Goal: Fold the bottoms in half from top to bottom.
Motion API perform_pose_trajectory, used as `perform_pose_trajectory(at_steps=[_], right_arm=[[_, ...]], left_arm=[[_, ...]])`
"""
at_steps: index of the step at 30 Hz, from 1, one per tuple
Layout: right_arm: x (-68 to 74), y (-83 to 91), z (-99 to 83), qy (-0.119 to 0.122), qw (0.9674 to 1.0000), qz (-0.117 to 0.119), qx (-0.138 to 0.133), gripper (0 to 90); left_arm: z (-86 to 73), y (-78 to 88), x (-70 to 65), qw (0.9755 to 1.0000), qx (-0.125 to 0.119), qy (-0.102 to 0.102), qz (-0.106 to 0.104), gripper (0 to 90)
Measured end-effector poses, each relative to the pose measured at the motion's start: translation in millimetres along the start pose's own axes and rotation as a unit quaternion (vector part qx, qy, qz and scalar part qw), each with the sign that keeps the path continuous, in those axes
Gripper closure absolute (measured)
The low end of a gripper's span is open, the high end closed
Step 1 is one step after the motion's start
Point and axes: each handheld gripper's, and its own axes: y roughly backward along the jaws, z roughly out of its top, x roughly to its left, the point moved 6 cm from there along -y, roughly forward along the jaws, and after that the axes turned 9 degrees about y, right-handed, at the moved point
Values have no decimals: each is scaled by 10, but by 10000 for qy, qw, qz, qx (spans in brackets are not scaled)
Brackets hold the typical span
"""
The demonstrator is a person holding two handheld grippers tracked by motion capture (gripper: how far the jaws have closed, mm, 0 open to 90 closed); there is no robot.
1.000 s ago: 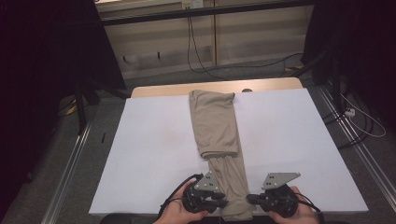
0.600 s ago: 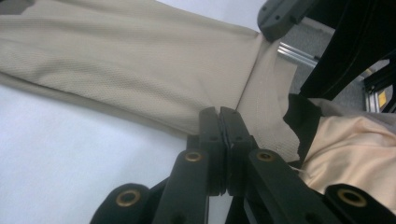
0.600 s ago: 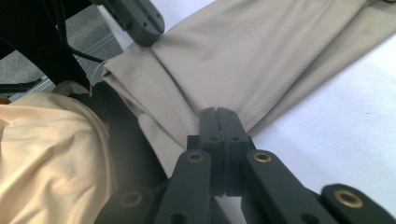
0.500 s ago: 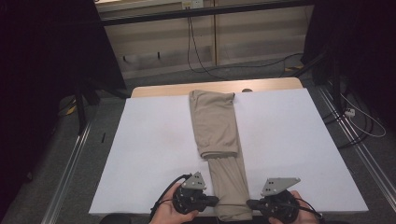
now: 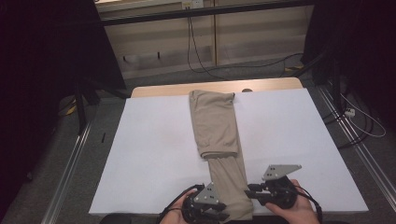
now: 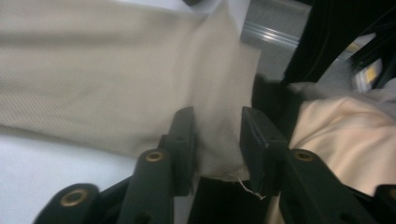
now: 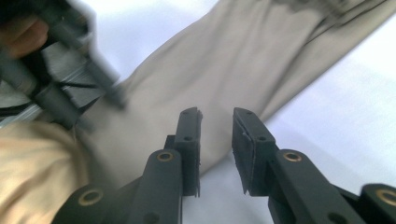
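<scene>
Showing in left gripper view: trouser hem (image 6: 219, 140) between parted jaws

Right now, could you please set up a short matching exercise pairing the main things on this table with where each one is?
Things:
1. beige garment
2. left gripper
3. right gripper
4. white sheet

Places:
A. at the garment's near right edge
B. spread over the tabletop
C. lengthwise down the middle
D. at the garment's near left corner

Pairs: 1-C, 2-D, 3-A, 4-B
</scene>
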Motion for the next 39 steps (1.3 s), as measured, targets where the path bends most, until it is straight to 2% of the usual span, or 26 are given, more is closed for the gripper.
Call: perform_pose_trajectory(at_steps=[1,2,3,4,5,7,9,10,11,12,14,16,17,19,20,21,23,24,25,29,31,35,36,37,38,39], right_arm=[[-57,-38,33,-32,10000,-68,2,743],[-105,-87,57,-21,10000,-70,49,760],[-159,-149,93,-21,9999,-120,68,774],[-191,-186,119,-22,9998,-157,85,797],[-248,-245,172,27,9996,-250,145,821],[-367,-324,250,96,9984,-508,241,837],[-515,-419,322,-93,9981,-573,196,871],[-602,-480,356,-93,9974,-678,218,868],[-641,-517,371,-111,9973,-688,238,856],[-690,-564,385,-142,9970,-714,251,836],[-750,-660,409,-230,9971,-686,223,796],[-762,-697,439,-179,9973,-684,177,770],[-763,-709,461,-210,9974,-674,147,713],[-758,-730,498,-193,9973,-699,123,700],[-754,-759,502,-112,9968,-775,184,686],[-749,-779,504,-83,9966,-806,164,682],[-743,-801,510,13,9958,-912,122,734],[-740,-801,509,6,9958,-912,103,847],[-741,-796,503,-6,9955,-938,116,895],[-743,-728,463,-52,9951,-979,131,900],[-767,-679,428,-101,9947,-1006,187,900],[-824,-561,348,-171,9934,-1113,231,900],[-830,-538,336,-181,9931,-1129,246,900],[-835,-521,325,-170,9930,-1135,271,900],[-837,-508,312,-188,9929,-1133,311,900],[-839,-506,302,-168,9926,-1144,361,900]], left_arm=[[-4,26,21,9999,131,-75,49,790],[-16,38,21,9999,113,84,67,880],[-34,39,23,9999,115,86,-35,896],[-77,43,15,9997,229,100,28,900],[-89,35,4,9998,170,113,-54,900],[-88,38,4,9996,212,168,-43,900],[-80,36,7,9996,201,194,-108,900],[-84,42,14,9995,229,228,-42,897],[-90,38,18,9992,221,320,-110,881],[-101,31,20,9990,242,315,-217,863],[-100,17,3,9989,231,316,-270,833],[-86,15,-9,9990,246,295,-215,801],[-77,1,-18,9989,163,305,-320,797],[-61,-13,-37,9986,128,364,-357,789],[-58,-15,-38,9986,139,364,-353,789],[-60,-5,-22,9990,245,277,-240,790],[-56,-20,-24,9990,155,286,-300,806],[-55,-23,-23,9990,126,318,-281,836],[-56,-22,-15,9988,130,381,-288,852],[-63,-15,10,9992,214,274,-188,883],[-63,-23,-3,9990,183,333,-252,885],[-64,-18,-9,9989,193,348,-256,884],[-66,-11,-1,9989,236,336,-204,883],[-61,-11,1,9987,209,347,-305,879],[-55,1,-1,9986,211,410,-271,858],[-43,16,0,9983,167,462,-327,827]])
